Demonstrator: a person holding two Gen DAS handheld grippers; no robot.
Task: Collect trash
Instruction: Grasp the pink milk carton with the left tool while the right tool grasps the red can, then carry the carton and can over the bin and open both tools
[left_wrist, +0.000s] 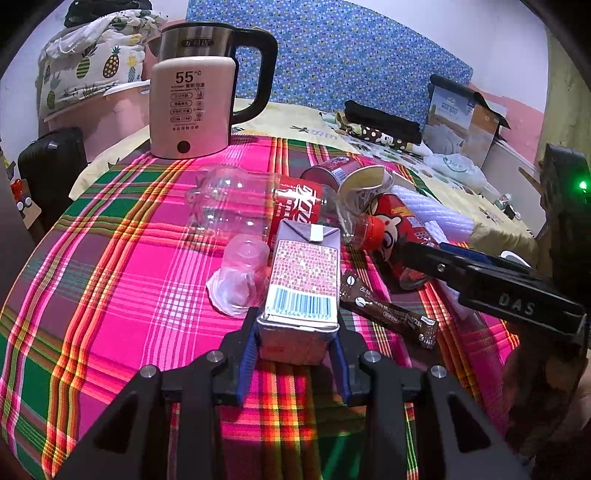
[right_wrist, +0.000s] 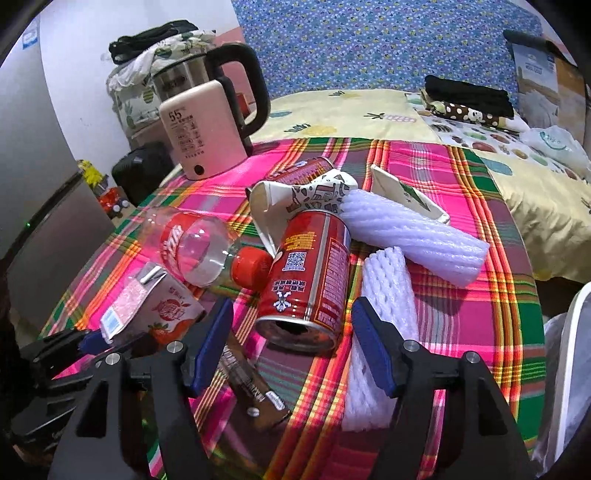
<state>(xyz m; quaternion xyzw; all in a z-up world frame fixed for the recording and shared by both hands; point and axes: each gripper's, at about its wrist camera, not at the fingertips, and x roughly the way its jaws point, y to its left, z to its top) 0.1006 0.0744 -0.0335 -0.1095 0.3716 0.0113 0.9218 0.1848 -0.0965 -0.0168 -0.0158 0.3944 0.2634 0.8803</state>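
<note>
Trash lies on a plaid tablecloth (left_wrist: 110, 280). My left gripper (left_wrist: 295, 332) is shut on a pink milk carton (left_wrist: 303, 284), also seen in the right wrist view (right_wrist: 147, 306). My right gripper (right_wrist: 291, 332) is open, its fingers on either side of the bottom of a red can (right_wrist: 314, 273) lying on its side; it also shows in the left wrist view (left_wrist: 402, 236). Around lie an empty cola bottle (left_wrist: 255, 203) with a red cap (right_wrist: 251, 267), a clear plastic cup (left_wrist: 240, 277), a brown sachet (left_wrist: 388, 314), a crushed paper cup (right_wrist: 295, 199) and white foam sleeves (right_wrist: 413, 232).
A pink electric kettle (left_wrist: 192, 99) stands at the table's far left. A second red can (left_wrist: 332, 171) lies behind the pile. A bed with folded clothes (right_wrist: 469, 96) and a box (left_wrist: 461, 122) is beyond the table. A white bin rim (right_wrist: 569, 369) shows at the right edge.
</note>
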